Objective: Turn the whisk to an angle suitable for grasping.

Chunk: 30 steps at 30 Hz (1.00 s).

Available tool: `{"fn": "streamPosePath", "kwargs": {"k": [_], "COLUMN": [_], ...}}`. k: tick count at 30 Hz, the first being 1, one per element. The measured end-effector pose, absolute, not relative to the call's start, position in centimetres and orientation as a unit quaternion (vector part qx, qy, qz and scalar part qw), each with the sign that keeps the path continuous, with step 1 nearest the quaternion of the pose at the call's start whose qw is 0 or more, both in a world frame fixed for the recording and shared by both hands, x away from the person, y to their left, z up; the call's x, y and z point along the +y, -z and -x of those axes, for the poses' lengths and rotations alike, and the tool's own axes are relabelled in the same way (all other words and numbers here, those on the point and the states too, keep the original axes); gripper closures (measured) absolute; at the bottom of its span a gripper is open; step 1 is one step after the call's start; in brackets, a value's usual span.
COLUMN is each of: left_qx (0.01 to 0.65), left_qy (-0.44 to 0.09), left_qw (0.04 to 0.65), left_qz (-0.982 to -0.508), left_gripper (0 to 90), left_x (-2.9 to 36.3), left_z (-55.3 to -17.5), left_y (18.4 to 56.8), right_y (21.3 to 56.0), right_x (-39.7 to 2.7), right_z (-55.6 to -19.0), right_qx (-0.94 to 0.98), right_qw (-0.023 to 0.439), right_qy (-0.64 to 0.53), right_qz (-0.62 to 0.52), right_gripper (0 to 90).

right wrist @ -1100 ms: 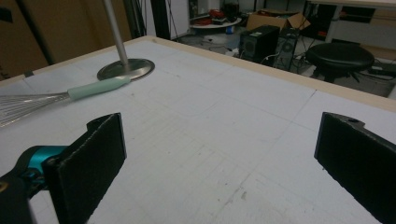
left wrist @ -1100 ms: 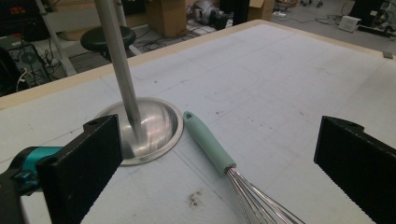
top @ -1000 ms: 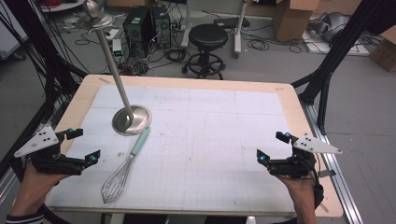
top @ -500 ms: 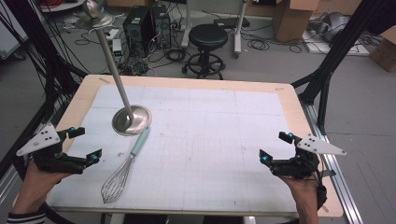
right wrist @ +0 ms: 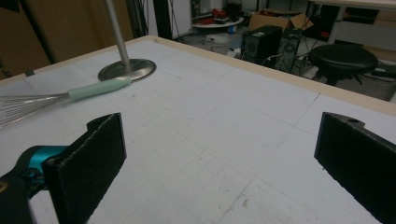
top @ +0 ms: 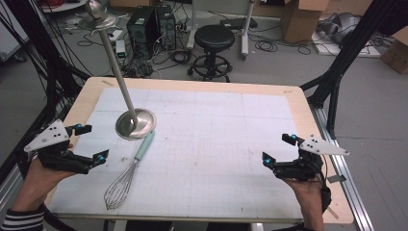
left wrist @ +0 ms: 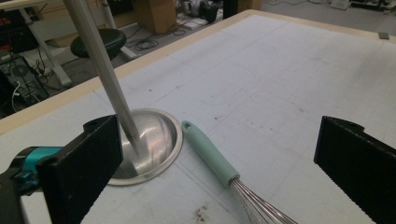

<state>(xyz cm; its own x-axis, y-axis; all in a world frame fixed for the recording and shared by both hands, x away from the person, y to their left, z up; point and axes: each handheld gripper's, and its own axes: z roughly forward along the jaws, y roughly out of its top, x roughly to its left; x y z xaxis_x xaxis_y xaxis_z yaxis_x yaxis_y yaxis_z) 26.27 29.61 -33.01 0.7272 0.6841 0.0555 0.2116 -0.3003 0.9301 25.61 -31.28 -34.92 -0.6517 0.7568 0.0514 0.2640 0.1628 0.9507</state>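
The left gripper sits at the near left edge of the worktop, its jaws spread wide with nothing between them and nothing touching them. In the left gripper view the same wide gap frames the whisk and the bare sheet beyond it.

The whisk lies flat on the worktop just right of the left gripper, its wire head toward the near edge and its pale green handle pointing away to the far right. The end of the handle lies just beside the round metal base of a stand, whose thin pole rises from it, leaning to the far left. Whether handle and base touch cannot be told.

The right gripper is held at the near right edge, well apart from the whisk, jaws likewise wide and empty. Between it and the whisk there is only open worktop. On the floor beyond the far edge stand a black stool and computer cases.
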Motion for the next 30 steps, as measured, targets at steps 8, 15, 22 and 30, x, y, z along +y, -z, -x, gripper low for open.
{"fn": "streamPosePath", "kwargs": {"k": [8,15,22,30], "left_qx": [0.282,0.274,0.267,0.243], "left_qy": [-0.214,-0.204,-0.196,-0.181], "left_qw": [0.494,0.481,0.469,0.463], "left_qz": [-0.794,-0.807,-0.819,-0.833], "left_gripper": [1.7,1.7,1.7,9.6], "left_x": [28.5,27.3,26.1,25.0], "left_z": [-27.4,-28.3,-28.9,-29.2], "left_y": [32.8,32.9,33.3,33.8], "right_y": [34.9,34.9,34.9,34.9], "right_x": [-31.4,-31.5,-31.7,-31.6], "right_z": [-25.4,-25.3,-25.2,-25.3], "right_qx": [0.727,0.727,0.726,0.726], "right_qw": [0.228,0.230,0.231,0.229], "right_qy": [-0.543,-0.543,-0.543,-0.543], "right_qz": [-0.352,-0.353,-0.354,-0.354], "right_gripper": [0.8,0.8,0.8,0.8]}}
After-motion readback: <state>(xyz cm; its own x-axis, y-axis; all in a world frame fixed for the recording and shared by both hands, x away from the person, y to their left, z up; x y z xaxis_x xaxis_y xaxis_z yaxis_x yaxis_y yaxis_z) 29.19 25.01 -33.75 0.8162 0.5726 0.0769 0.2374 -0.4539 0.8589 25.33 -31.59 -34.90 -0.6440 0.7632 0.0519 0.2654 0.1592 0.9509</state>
